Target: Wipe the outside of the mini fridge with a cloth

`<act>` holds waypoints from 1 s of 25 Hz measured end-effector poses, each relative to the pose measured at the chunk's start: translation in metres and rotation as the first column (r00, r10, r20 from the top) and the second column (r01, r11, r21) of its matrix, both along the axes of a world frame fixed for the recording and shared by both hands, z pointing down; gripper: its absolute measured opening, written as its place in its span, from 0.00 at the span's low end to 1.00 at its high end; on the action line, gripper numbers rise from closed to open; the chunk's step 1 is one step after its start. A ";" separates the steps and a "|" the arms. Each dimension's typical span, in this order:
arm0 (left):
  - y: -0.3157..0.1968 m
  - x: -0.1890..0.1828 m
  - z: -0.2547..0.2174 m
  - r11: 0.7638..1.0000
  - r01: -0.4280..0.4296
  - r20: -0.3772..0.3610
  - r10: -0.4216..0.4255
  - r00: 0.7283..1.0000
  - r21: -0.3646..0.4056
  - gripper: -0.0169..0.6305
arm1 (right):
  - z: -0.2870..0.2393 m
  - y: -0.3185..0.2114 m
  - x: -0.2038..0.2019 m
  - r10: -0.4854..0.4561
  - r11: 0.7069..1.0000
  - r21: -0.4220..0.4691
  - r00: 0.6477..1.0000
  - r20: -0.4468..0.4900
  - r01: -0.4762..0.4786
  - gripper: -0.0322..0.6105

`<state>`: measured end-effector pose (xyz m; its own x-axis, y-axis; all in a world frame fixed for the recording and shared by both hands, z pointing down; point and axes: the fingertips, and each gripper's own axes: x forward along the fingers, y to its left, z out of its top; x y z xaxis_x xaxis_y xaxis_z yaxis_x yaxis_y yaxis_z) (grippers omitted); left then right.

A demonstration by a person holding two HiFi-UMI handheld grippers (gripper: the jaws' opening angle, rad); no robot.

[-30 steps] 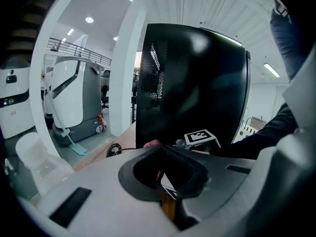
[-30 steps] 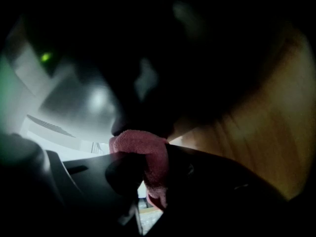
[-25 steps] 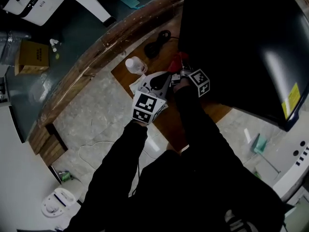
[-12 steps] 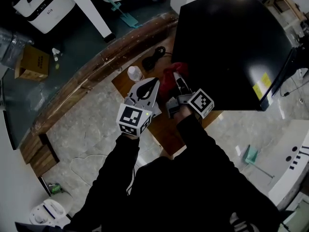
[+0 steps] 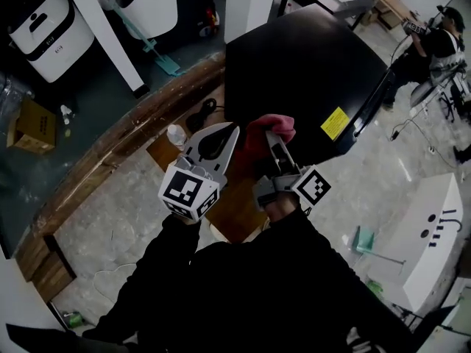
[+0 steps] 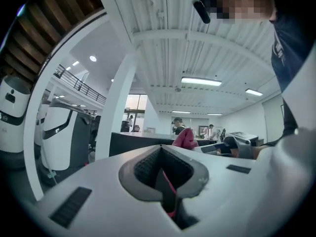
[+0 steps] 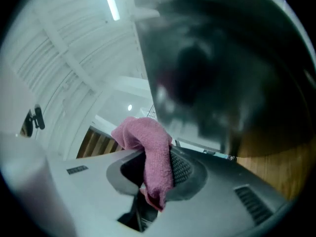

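Note:
The black mini fridge stands on a low wooden board, with a yellow sticker on its side. My right gripper is shut on a pink-red cloth, held up against the fridge's near side. In the right gripper view the cloth drapes over the jaws of the right gripper, with the fridge's dark wall close ahead. My left gripper hovers just left of it, shut with nothing held. The left gripper view shows the left gripper with jaws together and the cloth beyond.
A white bottle and a coiled black cable lie left of the fridge. A long wooden curb crosses the floor. White machines, a cardboard box and a seated person are farther off.
Both grippers have risen side by side along the fridge's near side, the right one carrying the cloth. The head view has tilted up, so the whole fridge shows.

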<state>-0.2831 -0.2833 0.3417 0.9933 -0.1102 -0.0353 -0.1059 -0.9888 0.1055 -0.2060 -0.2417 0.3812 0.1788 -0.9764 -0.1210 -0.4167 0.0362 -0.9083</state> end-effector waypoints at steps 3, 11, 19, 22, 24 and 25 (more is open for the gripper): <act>0.027 0.020 -0.015 0.997 -0.074 -0.017 0.074 0.997 0.020 0.04 | -0.008 0.026 0.019 0.052 0.999 -0.003 0.998 0.026 -0.052 0.17; 0.081 0.062 -0.014 0.982 -0.191 -0.012 0.190 0.982 -0.007 0.04 | 0.004 0.071 0.062 0.113 0.992 0.034 0.970 0.215 -0.123 0.17; 0.086 0.070 0.021 0.981 -0.189 0.053 0.191 0.980 -0.031 0.04 | 0.050 0.071 0.068 0.107 0.994 -0.004 0.951 0.291 -0.110 0.18; 0.079 0.072 0.046 0.983 -0.179 0.093 0.182 0.979 -0.032 0.04 | 0.086 0.069 0.070 0.125 0.992 -0.062 0.940 0.317 -0.111 0.17; 0.069 0.074 0.070 0.986 -0.164 0.119 0.168 0.979 -0.042 0.04 | 0.111 0.062 0.071 0.137 0.989 -0.096 0.932 0.337 -0.110 0.17; 0.064 0.075 0.082 0.986 -0.158 0.131 0.163 0.978 -0.050 0.04 | 0.123 0.059 0.072 0.141 0.988 -0.110 0.929 0.343 -0.109 0.17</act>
